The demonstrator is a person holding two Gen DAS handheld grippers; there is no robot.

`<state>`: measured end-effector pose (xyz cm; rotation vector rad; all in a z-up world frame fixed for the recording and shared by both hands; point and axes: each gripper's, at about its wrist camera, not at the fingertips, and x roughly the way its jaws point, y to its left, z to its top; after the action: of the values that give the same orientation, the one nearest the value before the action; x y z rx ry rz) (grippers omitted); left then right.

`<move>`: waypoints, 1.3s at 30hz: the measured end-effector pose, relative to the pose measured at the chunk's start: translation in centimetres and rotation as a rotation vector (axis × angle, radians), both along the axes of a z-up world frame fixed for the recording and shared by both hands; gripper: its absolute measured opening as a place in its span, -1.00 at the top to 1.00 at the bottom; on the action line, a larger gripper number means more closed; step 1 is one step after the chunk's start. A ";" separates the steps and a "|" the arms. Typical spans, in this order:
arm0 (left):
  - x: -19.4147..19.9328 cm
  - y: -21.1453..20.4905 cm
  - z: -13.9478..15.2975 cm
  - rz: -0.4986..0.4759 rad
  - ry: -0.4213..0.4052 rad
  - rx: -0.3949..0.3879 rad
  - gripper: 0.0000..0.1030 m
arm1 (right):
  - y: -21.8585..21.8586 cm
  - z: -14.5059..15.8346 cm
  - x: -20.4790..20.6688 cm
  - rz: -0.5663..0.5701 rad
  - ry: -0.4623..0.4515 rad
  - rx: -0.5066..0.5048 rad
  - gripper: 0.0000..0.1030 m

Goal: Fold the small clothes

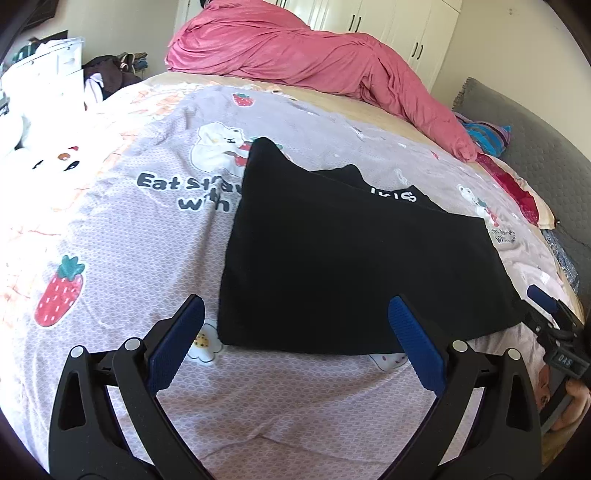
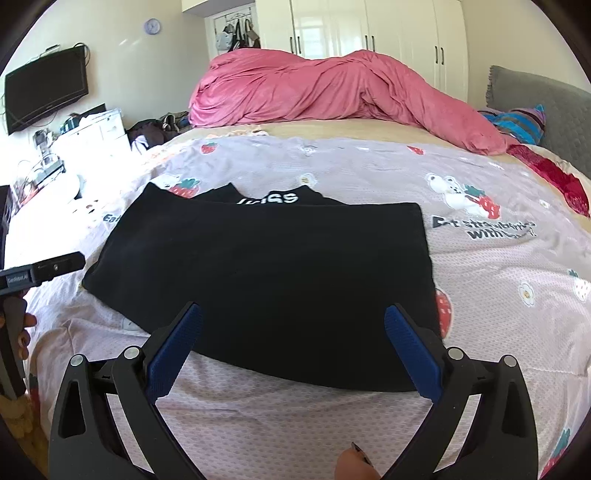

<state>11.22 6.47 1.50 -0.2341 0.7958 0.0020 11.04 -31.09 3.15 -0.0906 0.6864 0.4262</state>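
A black garment [image 1: 332, 258] with white lettering lies folded on the strawberry-print bedsheet [image 1: 110, 229]. My left gripper [image 1: 295, 314] hovers open over its near-left corner, with nothing between the blue pads [image 1: 177, 343]. In the right wrist view the same black garment [image 2: 266, 273] spreads ahead, and my right gripper [image 2: 291, 317] stands open above its near edge, gripping nothing. The right gripper's body shows at the left view's right edge [image 1: 554, 325]. The left gripper's body [image 2: 40, 273] shows at the far left of the right view.
A pink duvet [image 2: 332, 92] is heaped at the far side of the bed. A grey headboard [image 2: 546, 110] and striped cloth [image 2: 517, 125] lie at right. White drawers [image 2: 92, 136], a wall TV [image 2: 44, 92] and wardrobes [image 2: 369, 29] stand beyond.
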 end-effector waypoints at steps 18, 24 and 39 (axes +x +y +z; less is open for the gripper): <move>-0.3 3.1 0.6 0.094 -0.001 -0.009 -0.81 | 7.8 0.1 -2.9 0.165 -0.077 -0.102 -0.91; -0.2 3.9 0.5 0.123 0.007 -0.008 -0.81 | 10.4 -0.5 -3.7 0.221 -0.068 -0.113 -0.91; 1.4 5.3 -0.3 0.166 0.039 0.028 -0.82 | 16.5 -2.1 -4.6 0.327 -0.088 -0.206 -0.91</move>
<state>12.62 11.82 1.22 -0.2742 0.8129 0.1746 6.39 -14.60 1.06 -0.4180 0.6284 0.6595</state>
